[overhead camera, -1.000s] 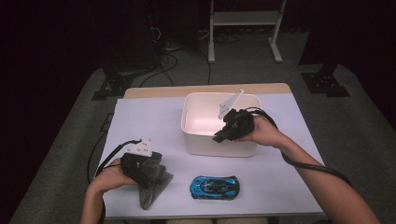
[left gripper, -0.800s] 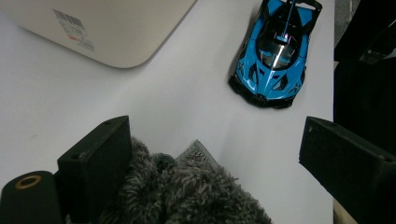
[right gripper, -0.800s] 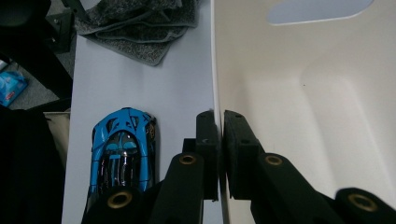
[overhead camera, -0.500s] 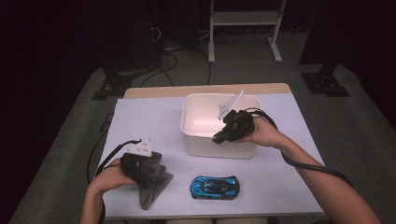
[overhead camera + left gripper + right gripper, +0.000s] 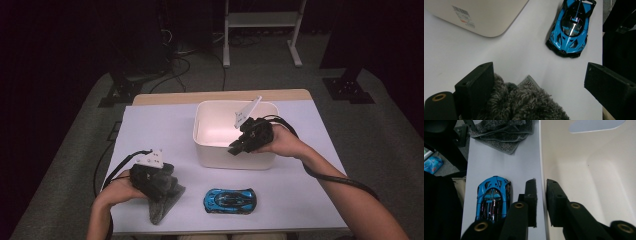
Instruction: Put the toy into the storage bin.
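Observation:
A white plastic bin (image 5: 235, 161) stands mid-table. My right gripper (image 5: 236, 148) straddles its near wall, one jaw outside and one inside. In the right gripper view my right gripper (image 5: 541, 182) has just been opening, and a thin gap shows beside the bin's rim (image 5: 542, 165). A blue toy car (image 5: 230, 200) lies in front of the bin. My left gripper (image 5: 161, 186) is open over a grey fluffy cloth (image 5: 161, 212) at the front left. In the left gripper view the cloth (image 5: 524, 105) lies between the wide jaws of my left gripper (image 5: 539, 72), against one of them.
The table has a pale lavender top (image 5: 150, 130), and its front edge runs close behind the car and cloth. Black cables trail from both grippers. The car (image 5: 570, 27) and the bin's corner (image 5: 479, 15) lie ahead of the left gripper. The floor beyond is dark, with stands and cables.

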Motion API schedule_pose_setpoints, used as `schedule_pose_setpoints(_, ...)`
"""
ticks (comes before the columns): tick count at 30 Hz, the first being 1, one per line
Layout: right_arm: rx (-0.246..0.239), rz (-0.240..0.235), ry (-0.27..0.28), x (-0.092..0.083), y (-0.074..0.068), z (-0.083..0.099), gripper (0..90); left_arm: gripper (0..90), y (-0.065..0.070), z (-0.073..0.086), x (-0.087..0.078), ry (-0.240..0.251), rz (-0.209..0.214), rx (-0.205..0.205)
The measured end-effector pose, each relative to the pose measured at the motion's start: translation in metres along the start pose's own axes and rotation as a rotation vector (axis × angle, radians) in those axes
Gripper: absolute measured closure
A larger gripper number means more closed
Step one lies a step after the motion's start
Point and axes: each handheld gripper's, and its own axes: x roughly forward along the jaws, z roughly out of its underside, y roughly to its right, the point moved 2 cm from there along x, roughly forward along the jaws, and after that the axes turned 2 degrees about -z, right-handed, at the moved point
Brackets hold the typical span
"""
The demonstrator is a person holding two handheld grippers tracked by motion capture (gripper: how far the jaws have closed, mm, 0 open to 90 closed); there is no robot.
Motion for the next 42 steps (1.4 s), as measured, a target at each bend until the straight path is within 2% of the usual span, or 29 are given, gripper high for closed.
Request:
schedule_pose_setpoints(4,0.016,0.004,0.007,-0.001,-0.001,0.001,65.4,8.8,-0.001,0.0,-0.001,0.002,-0.005,0.0)
schedule_pose_setpoints(7,0.017,0.026,0.039,-0.008,-0.004,0.002,54.4,8.8,-0.001,0.001,-0.001,0.004,-0.005,-0.006)
schedule_pose_setpoints(9,0.013,0.01,0.07,-0.015,-0.01,0.002,48.0,8.8,-0.001,0.0,0.0,0.001,-0.004,-0.006)
schedule_pose_setpoints(11,0.009,0.022,0.083,-0.019,-0.014,0.001,41.8,8.8,0.0,-0.001,0.0,0.005,-0.002,-0.006)
schedule_pose_setpoints(13,-0.006,0.032,0.1,-0.025,-0.02,0.0,37.4,8.8,0.0,-0.002,0.0,0.01,-0.005,-0.004)
schedule_pose_setpoints(17,-0.016,0.016,0.146,-0.033,-0.036,0.0,28.8,8.8,0.0,-0.002,-0.001,0.01,-0.008,0.002)
schedule_pose_setpoints(21,-0.039,0.013,0.149,-0.032,-0.052,0.006,24.7,8.8,0.0,-0.001,-0.003,0.015,-0.016,-0.003)
schedule_pose_setpoints(23,-0.029,0.001,0.153,-0.027,-0.06,0.012,23.4,8.8,0.0,-0.001,-0.003,0.02,-0.015,-0.003)
schedule_pose_setpoints(28,-0.04,-0.022,0.131,-0.008,-0.072,0.028,22.2,8.8,0.0,-0.001,-0.003,0.02,-0.016,-0.005)
schedule_pose_setpoints(36,-0.005,-0.026,0.103,0.032,-0.077,0.058,19.3,8.8,0.0,0.0,-0.004,0.014,-0.015,0.0)
schedule_pose_setpoints(42,0.008,-0.009,0.077,0.06,-0.08,0.074,17.1,8.8,0.001,0.0,-0.005,0.018,-0.015,0.001)
